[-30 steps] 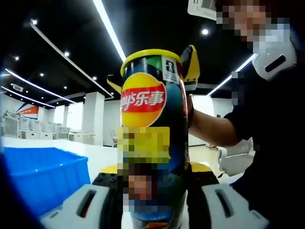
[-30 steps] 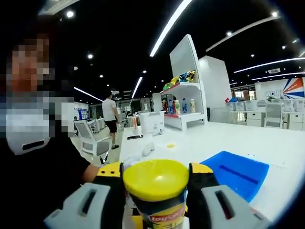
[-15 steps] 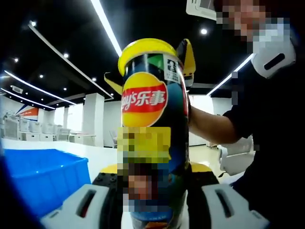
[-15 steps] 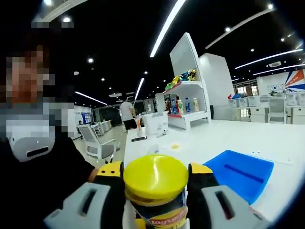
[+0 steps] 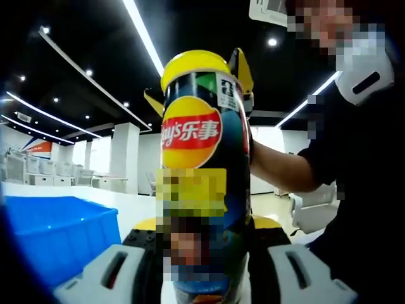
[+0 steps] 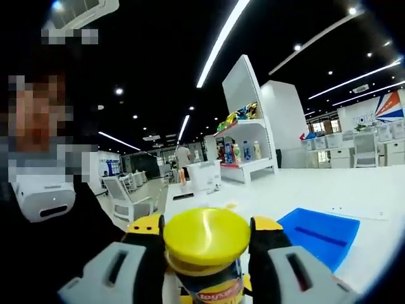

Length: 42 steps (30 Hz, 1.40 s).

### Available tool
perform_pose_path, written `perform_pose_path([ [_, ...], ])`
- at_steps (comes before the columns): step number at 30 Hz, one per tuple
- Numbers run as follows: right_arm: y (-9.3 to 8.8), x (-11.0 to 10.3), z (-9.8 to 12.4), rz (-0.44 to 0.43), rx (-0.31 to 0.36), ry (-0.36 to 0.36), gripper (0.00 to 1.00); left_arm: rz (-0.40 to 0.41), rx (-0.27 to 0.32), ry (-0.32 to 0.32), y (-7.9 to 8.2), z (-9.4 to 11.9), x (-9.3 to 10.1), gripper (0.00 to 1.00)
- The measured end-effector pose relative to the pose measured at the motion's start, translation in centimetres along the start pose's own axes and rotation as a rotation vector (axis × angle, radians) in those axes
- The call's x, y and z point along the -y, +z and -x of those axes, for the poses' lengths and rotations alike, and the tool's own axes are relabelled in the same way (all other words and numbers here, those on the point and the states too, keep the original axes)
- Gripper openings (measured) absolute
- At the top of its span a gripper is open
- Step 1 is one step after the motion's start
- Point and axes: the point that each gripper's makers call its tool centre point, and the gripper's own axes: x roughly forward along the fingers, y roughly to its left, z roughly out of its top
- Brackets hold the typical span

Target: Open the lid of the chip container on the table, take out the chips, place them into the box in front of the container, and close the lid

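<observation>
White table; chip container (yellow-lidded) clamped between both jaws.

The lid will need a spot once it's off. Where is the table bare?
Bare white table lies beyond the blue box, and between the box and the chip container. It is crowded at the yellow lid, flanked by the right tool.

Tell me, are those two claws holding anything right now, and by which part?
Yes. The left gripper clamps the tall dark cardboard chip can low on its body. The right gripper grips its round yellow plastic lid by the rim.
</observation>
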Motion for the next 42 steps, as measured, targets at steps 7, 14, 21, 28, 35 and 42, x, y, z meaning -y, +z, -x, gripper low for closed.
perform_pose_path([
  [7, 0.8, 1.6, 2.0, 0.031, 0.03, -0.083, 0.5, 0.004, 0.001, -0.001, 0.0, 0.1, 0.0, 0.51],
  [14, 1.2, 3.8, 5.4, 0.054, 0.054, -0.195, 0.5, 0.009, 0.0, -0.002, -0.1, 0.1, 0.0, 0.51],
  [21, 0.9, 5.7, 8.4, 0.089, 0.062, -0.307, 0.5, 0.012, 0.0, -0.002, -0.1, 0.1, 0.0, 0.51],
  [28, 0.1, 7.8, 12.1, 0.107, 0.068, -0.423, 0.5, 0.014, 0.001, -0.002, -0.1, 0.1, 0.0, 0.51],
  [35, -1.0, 9.7, 15.9, 0.103, 0.075, -0.525, 0.5, 0.016, 0.001, -0.002, -0.2, 0.1, -0.1, 0.51],
  [42, -2.7, 10.7, 19.1, 0.099, 0.069, -0.617, 0.5, 0.018, 0.001, -0.002, -0.2, 0.0, -0.1, 0.51],
])
